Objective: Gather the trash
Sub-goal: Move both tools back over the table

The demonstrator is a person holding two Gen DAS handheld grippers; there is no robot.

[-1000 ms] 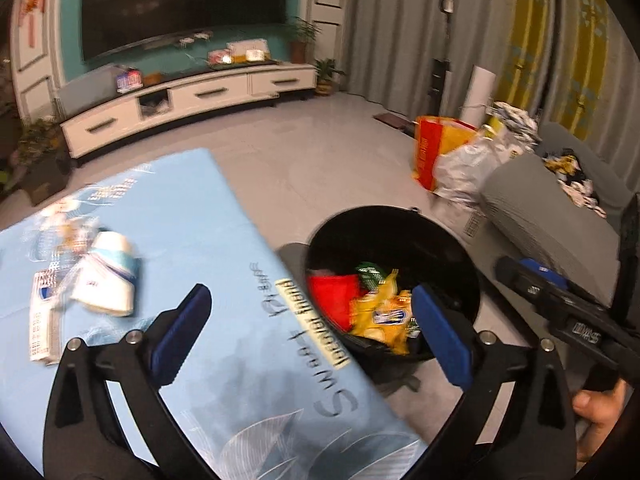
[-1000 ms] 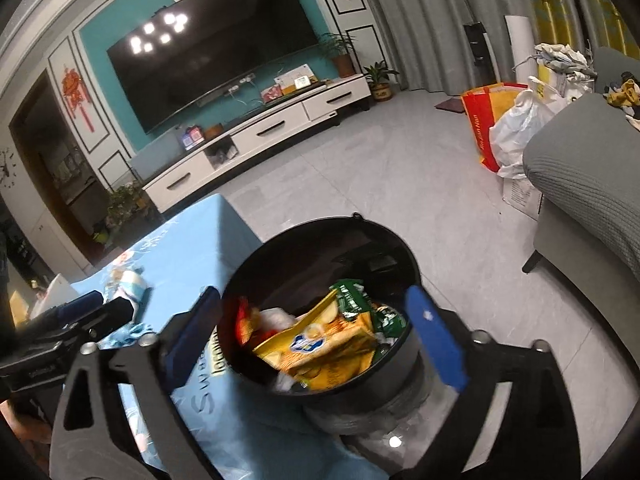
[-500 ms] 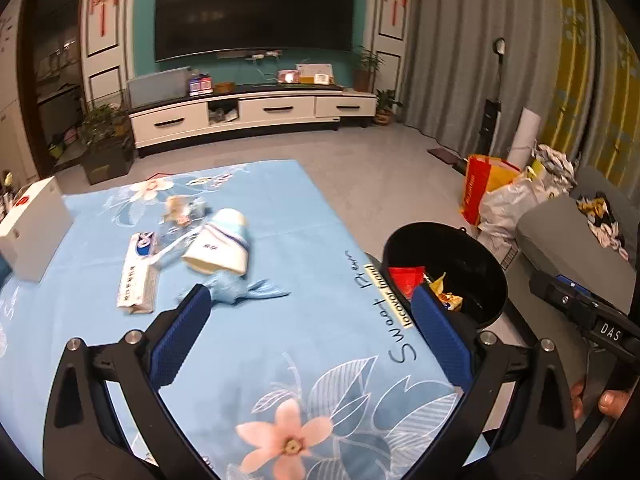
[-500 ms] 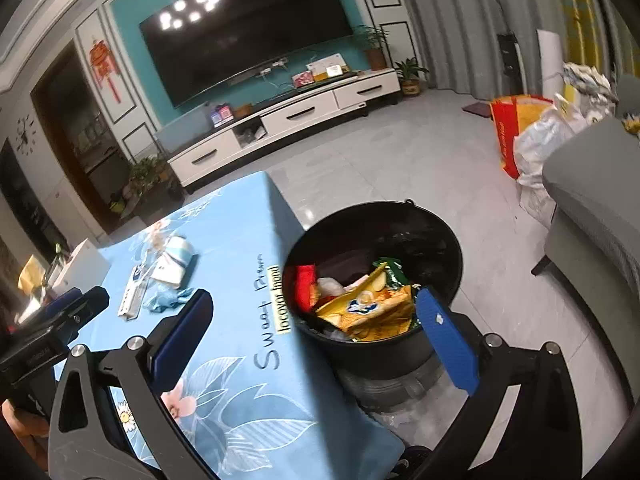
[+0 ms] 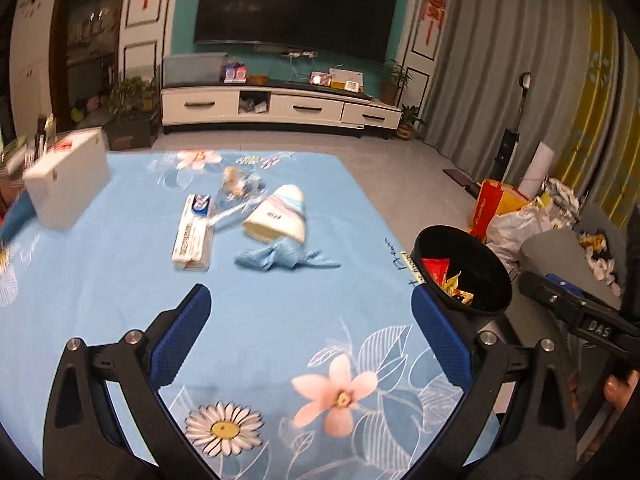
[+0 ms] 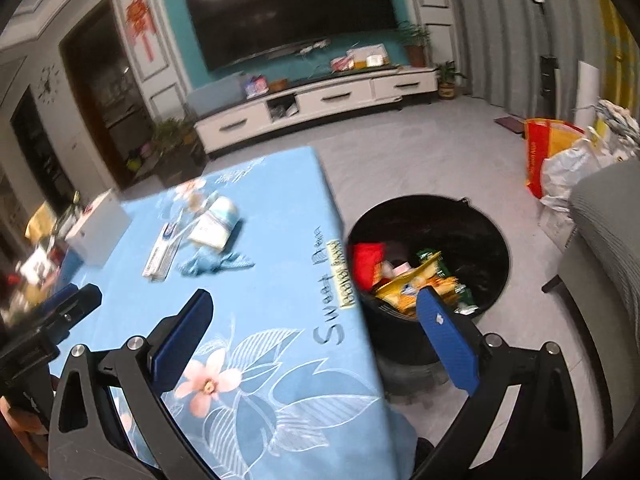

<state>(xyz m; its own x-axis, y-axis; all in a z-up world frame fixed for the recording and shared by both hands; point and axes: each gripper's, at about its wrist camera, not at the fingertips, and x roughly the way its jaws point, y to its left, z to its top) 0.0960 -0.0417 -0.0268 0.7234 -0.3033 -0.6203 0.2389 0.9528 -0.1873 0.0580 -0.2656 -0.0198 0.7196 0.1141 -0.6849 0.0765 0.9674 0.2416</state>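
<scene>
**Several scraps left on the surface**

Your left claw hangs wide apart, empty. Go left to right: toothpaste box, cup, blue rag. Right claw, also apart, hovers beside the bin.

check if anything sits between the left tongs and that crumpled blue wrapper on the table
Nothing visible does: only bare tablecloth lies between the open left tongs and the crumpled blue wrapper.
</scene>
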